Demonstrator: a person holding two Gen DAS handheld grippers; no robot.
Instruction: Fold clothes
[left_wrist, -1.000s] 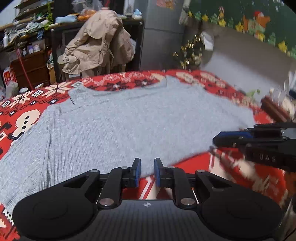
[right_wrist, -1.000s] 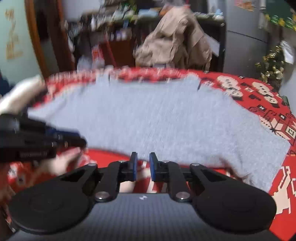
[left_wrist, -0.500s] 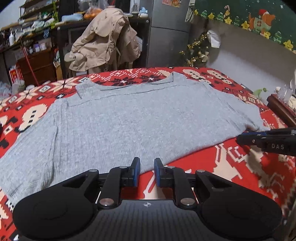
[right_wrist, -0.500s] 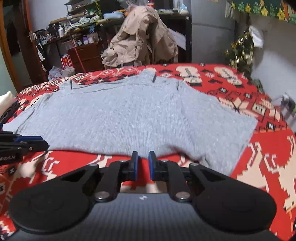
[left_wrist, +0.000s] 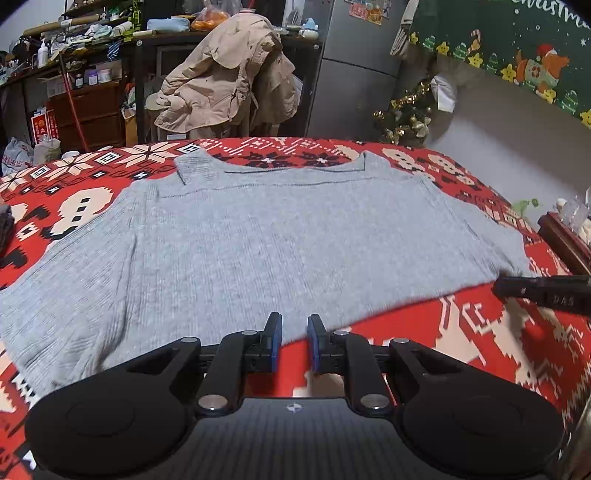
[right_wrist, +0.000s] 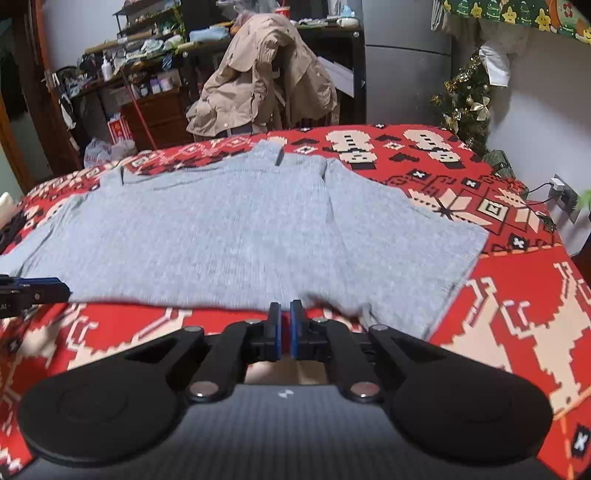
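Observation:
A grey knitted sweater (left_wrist: 280, 236) lies flat, neck away from me, on a red patterned blanket (left_wrist: 480, 332). My left gripper (left_wrist: 292, 341) sits at the near hem, left of the middle. Its blue pads (left_wrist: 276, 343) stand a finger's width apart, and the hem's edge shows in the gap with neither pad pressing on it. My right gripper (right_wrist: 284, 325) is at the hem (right_wrist: 221, 304) further right, its jaws closing to a thin slit on the edge, and the cloth puckers just beside it. Each gripper shows in the other's view: the right gripper (left_wrist: 546, 293) and the left gripper (right_wrist: 33, 291).
A beige coat (left_wrist: 229, 81) hangs over a chair beyond the bed's far edge. Cluttered shelves (left_wrist: 74, 44) stand at the back left. A small decorated tree (left_wrist: 410, 110) and a wooden ledge (left_wrist: 565, 240) are on the right, and a wall socket with a cable (right_wrist: 561, 192) is by the bed's right side.
The right gripper has slid to the right along the hem, away from the left one, and its jaws have narrowed to a slit. The left gripper has hardly moved.

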